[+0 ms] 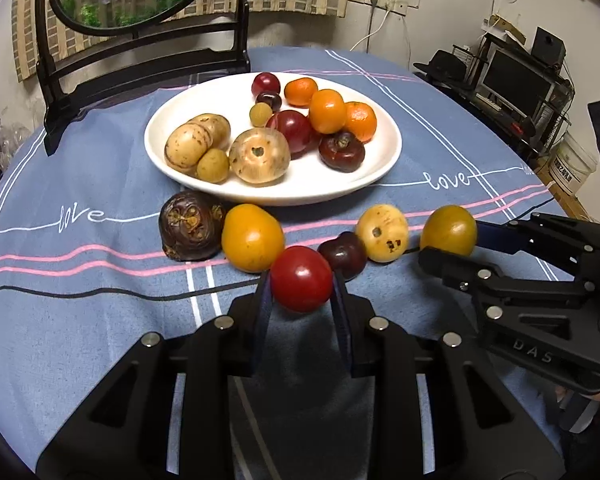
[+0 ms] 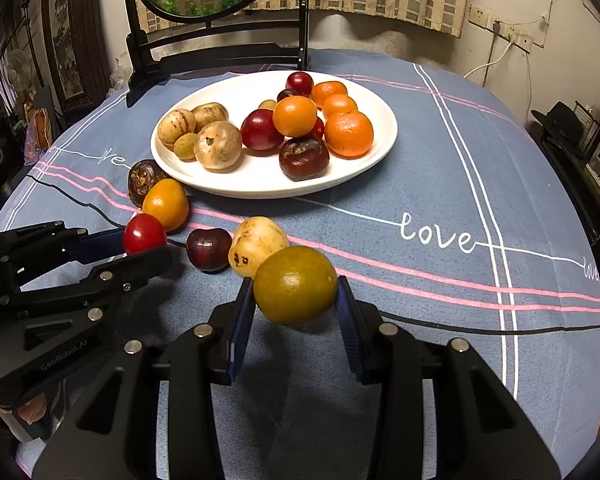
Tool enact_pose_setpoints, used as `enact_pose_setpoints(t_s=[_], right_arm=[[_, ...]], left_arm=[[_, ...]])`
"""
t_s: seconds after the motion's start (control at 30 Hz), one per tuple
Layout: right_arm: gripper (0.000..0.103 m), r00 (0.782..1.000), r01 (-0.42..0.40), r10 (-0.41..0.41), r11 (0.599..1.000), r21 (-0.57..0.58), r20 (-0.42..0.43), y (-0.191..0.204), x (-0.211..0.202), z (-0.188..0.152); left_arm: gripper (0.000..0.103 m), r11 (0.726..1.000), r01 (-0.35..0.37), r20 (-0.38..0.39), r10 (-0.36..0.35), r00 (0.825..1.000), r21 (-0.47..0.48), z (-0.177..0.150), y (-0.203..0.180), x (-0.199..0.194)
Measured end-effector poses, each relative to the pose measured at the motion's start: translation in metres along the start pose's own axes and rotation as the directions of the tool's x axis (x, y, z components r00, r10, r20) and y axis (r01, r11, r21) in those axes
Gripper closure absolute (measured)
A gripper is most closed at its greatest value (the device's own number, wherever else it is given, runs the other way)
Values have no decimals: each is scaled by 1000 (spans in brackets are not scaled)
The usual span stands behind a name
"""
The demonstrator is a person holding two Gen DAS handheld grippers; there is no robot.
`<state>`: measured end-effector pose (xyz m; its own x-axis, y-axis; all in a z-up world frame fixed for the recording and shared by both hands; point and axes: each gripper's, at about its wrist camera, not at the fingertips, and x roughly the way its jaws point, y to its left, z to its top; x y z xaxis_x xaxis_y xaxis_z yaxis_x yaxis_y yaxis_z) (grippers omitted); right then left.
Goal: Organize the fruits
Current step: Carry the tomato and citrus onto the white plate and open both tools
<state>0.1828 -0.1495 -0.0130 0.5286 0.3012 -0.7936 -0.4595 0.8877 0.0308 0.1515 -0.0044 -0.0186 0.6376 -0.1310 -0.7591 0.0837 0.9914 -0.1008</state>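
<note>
My left gripper [image 1: 301, 286] is shut on a small red tomato [image 1: 301, 279] near the table's front, both blue pads pressing its sides. My right gripper [image 2: 295, 300] is shut on a greenish-yellow citrus [image 2: 295, 285]; from the left wrist this citrus [image 1: 449, 231] shows at the right. Between them on the cloth lie a dark cherry [image 1: 343, 255], a pale spotted fruit [image 1: 382, 233], a yellow-orange fruit [image 1: 252, 238] and a dark brown mangosteen [image 1: 190, 226]. Behind them the white plate [image 1: 168, 128] holds several oranges, red plums and brown fruits.
A blue tablecloth [image 2: 440, 184] with pink and white stripes covers the round table. A black stand with a round mirror [image 1: 140, 40] rises at the table's far edge behind the plate. Shelves and a monitor [image 1: 516, 80] stand off to the right.
</note>
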Motion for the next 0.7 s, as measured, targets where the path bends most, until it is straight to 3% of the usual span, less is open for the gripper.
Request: enact_pose_setpoints(t_s=[0.7], right_arm=[[62, 995, -67, 59, 994, 85, 86, -13, -13, 8]], left_arm=[[73, 998, -52, 74, 53, 996, -18, 15, 4, -25]])
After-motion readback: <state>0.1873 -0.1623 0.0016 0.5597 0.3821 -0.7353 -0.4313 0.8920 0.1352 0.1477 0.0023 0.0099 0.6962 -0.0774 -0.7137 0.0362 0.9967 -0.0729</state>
